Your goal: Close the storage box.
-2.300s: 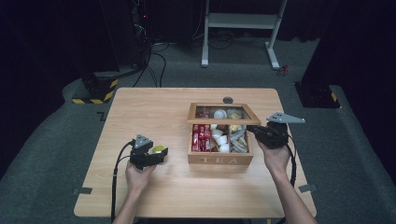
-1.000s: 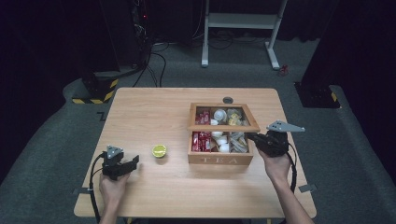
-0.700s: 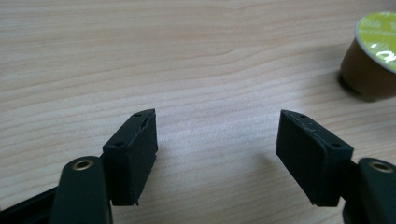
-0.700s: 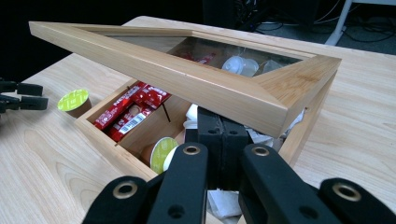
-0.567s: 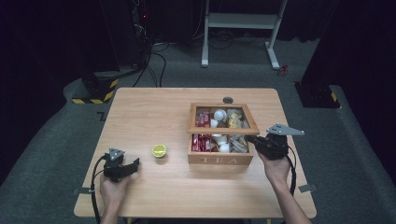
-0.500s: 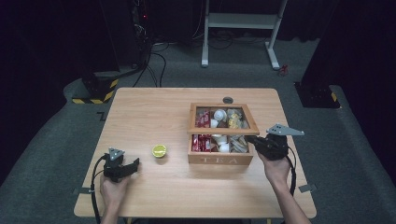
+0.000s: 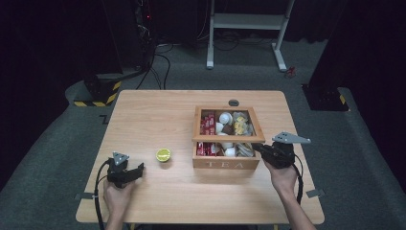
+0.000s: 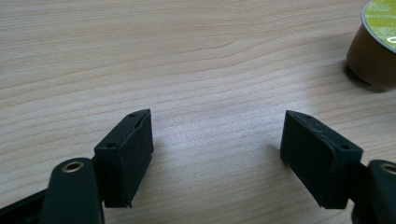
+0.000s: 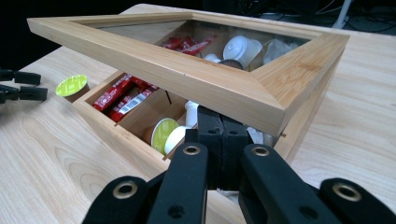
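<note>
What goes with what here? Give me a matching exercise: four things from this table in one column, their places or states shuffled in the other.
1 green-topped capsule
2 lid
3 red sachets
4 right hand-held gripper

A shut, under the lid's edge
B raised and tilted
C on the table, outside the tea box
D inside the tea box

Pairs: 1-C, 2-B, 3-D, 4-A

Light wood-grain surface [image 7: 158, 110], rectangular, standing on grey carpeted floor [image 7: 57, 153]. Directly on it: wooden tea box [image 7: 225, 163] right of centre, its glass lid propped partly up; green-topped capsule [image 7: 163, 155] left of box, apart from it; small dark round spot [image 7: 233, 102] behind box, possibly cable hole.
</note>
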{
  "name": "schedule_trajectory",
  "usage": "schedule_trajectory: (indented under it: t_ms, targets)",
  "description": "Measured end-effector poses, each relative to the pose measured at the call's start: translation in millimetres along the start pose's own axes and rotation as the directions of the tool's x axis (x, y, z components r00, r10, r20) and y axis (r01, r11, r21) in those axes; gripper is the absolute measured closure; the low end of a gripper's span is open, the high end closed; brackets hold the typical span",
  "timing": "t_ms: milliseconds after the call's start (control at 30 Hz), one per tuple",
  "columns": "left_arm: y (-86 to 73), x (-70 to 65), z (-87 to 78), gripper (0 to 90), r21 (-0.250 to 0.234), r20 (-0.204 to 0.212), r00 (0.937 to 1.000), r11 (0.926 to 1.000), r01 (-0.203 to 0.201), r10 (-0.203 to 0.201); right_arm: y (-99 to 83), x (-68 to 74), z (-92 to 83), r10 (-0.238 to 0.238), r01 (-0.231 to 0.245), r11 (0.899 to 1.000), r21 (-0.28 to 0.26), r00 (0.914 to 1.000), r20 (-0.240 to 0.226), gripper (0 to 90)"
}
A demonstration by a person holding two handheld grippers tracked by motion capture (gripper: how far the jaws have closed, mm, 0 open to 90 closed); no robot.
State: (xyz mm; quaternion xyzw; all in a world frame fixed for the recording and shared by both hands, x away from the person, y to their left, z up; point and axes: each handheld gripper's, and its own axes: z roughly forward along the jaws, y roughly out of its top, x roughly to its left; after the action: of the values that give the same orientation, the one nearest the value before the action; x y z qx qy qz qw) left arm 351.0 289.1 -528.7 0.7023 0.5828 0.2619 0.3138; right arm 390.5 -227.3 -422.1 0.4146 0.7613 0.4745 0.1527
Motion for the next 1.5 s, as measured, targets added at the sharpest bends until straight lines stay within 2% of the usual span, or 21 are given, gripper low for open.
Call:
schedule_trajectory:
  t_ms: [467,667,1100,1167,1233,1500]
  targets:
    - [0.1,-0.1,0.2,24.9,0.001,0.003,1.0000,1.0000,0.000,0.000,-17.5,-0.1,1.9,0.020,-0.020,0.999,0.025,0.9998,-0.010,89.9]
    - [0.6,-0.2,0.9,24.5,0.000,0.007,1.0000,1.0000,0.001,-0.001,-24.4,2.2,1.8,0.019,-0.019,0.998,0.062,0.9998,-0.004,90.0]
    - [0.5,-0.6,1.1,24.4,-0.001,0.006,1.0000,1.0000,0.003,-0.003,-38.8,1.1,1.0,0.046,-0.045,0.997,0.061,0.9988,-0.017,89.9]
    - [0.6,-0.6,1.1,24.5,-0.001,0.006,1.0000,1.0000,0.003,-0.003,-39.8,1.9,1.1,0.062,-0.061,0.996,0.061,0.9979,-0.017,89.9]
    - [0.5,-0.6,1.1,24.5,-0.001,0.006,1.0000,1.0000,0.003,-0.003,-40.6,1.5,2.0,0.049,-0.048,0.997,0.057,0.9986,-0.020,89.9]
    - [0.5,-0.7,1.0,24.5,0.000,0.006,1.0000,1.0000,0.003,-0.003,-47.4,2.4,3.5,0.062,-0.060,0.996,0.058,0.9976,-0.032,89.9]
